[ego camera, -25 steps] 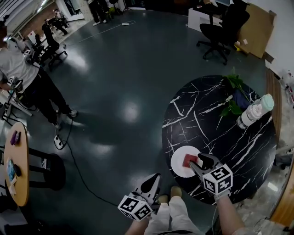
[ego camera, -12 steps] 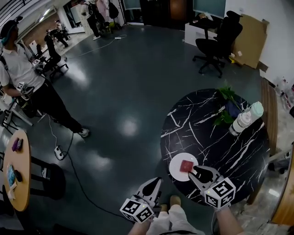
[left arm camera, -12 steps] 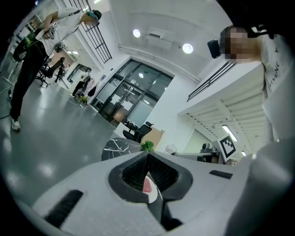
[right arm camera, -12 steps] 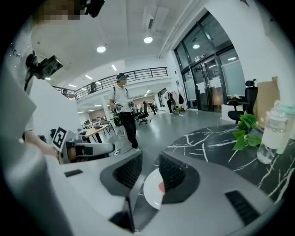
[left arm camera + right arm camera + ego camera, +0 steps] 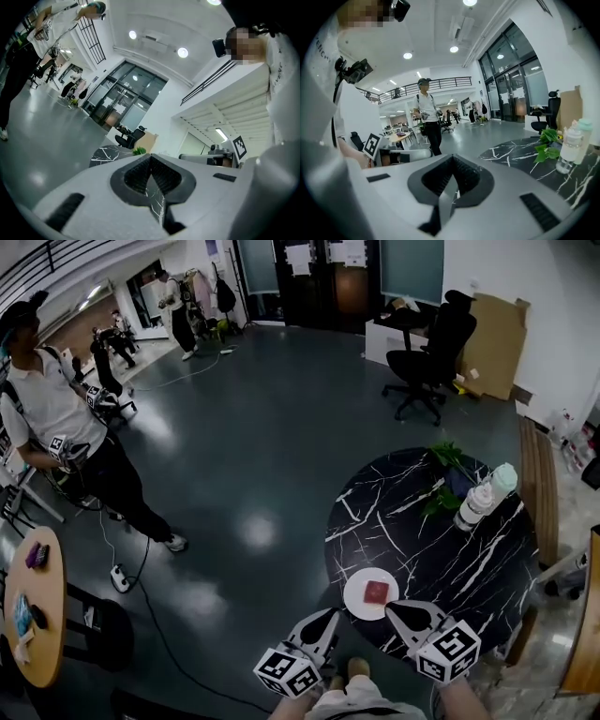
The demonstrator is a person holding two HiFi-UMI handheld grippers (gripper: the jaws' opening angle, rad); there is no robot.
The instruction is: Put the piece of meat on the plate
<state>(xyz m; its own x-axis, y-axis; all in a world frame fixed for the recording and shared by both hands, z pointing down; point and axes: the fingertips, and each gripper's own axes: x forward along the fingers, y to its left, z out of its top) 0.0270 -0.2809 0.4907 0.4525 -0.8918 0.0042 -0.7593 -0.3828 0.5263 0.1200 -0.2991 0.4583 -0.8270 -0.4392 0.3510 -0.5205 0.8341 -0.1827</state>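
Observation:
A dark red piece of meat (image 5: 376,592) lies on the small white plate (image 5: 357,603) near the front edge of the round black marble table (image 5: 441,549). My right gripper (image 5: 397,611) hovers just right of the plate and nearer to me, its jaws closing to shut with nothing between them. My left gripper (image 5: 329,618) hangs off the table's edge, left of the plate, also shut and empty. In the left gripper view the left gripper (image 5: 151,157) points level across the room. The right gripper (image 5: 452,157) in its own view looks over the table.
A plastic bottle (image 5: 478,495) and a green plant (image 5: 442,488) stand at the table's far side. A person (image 5: 66,437) stands at the left, beside a wooden side table (image 5: 37,606). An office chair (image 5: 433,343) and a floor cable (image 5: 159,596) lie beyond.
The right gripper drew back from the meat toward me, rose, and its jaws went from open to shut. The left gripper also rose. The meat stays on the plate.

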